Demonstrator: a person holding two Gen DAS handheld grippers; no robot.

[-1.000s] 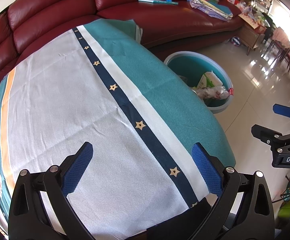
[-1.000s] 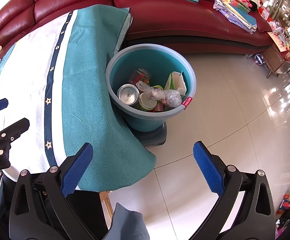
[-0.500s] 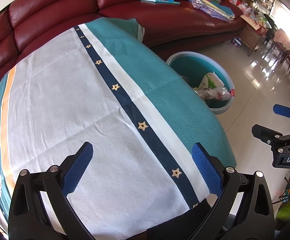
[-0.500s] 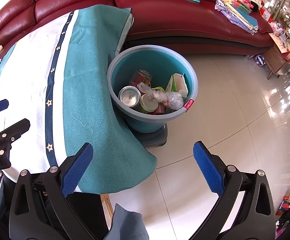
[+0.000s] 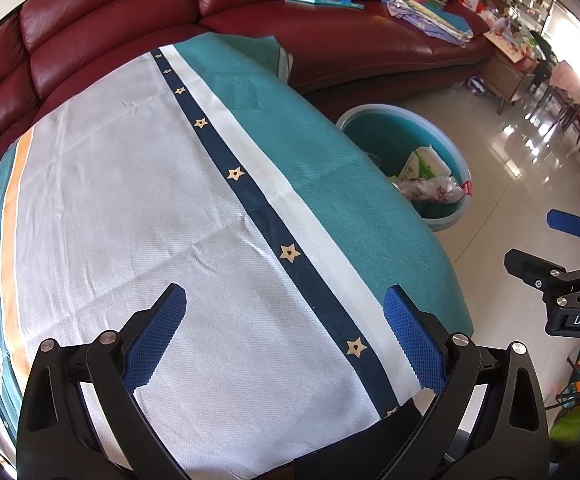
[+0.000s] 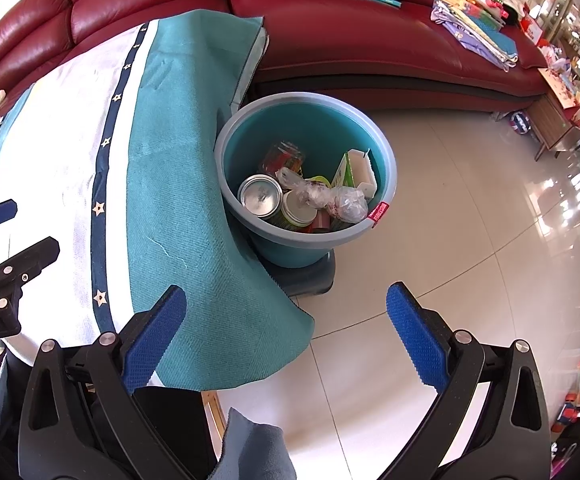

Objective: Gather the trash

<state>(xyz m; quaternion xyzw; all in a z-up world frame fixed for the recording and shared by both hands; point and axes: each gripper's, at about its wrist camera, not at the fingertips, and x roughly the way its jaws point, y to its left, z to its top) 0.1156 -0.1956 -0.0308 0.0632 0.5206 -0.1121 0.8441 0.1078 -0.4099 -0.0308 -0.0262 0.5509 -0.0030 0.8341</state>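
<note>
A teal bucket (image 6: 386, 168) stands on the floor beside the table and holds trash: a silver can (image 6: 261, 195), a second can (image 6: 299, 209), a crumpled clear plastic bag (image 6: 330, 198) and a green and white carton (image 6: 354, 168). The bucket also shows in the left wrist view (image 5: 454, 152). My left gripper (image 5: 286, 340) is open and empty above the tablecloth (image 5: 130, 208). My right gripper (image 6: 286, 340) is open and empty above the table's corner and the floor, short of the bucket.
A red leather sofa (image 6: 330, 40) curves behind the table, with books and papers (image 6: 478, 20) on its seat. A dark stool base (image 6: 310, 276) sits under the bucket. Glossy tiled floor (image 6: 470, 260) lies to the right. Furniture stands far right.
Both views have drifted slightly: the bucket sits a little lower and further right in each. Both grippers stay open and empty.
</note>
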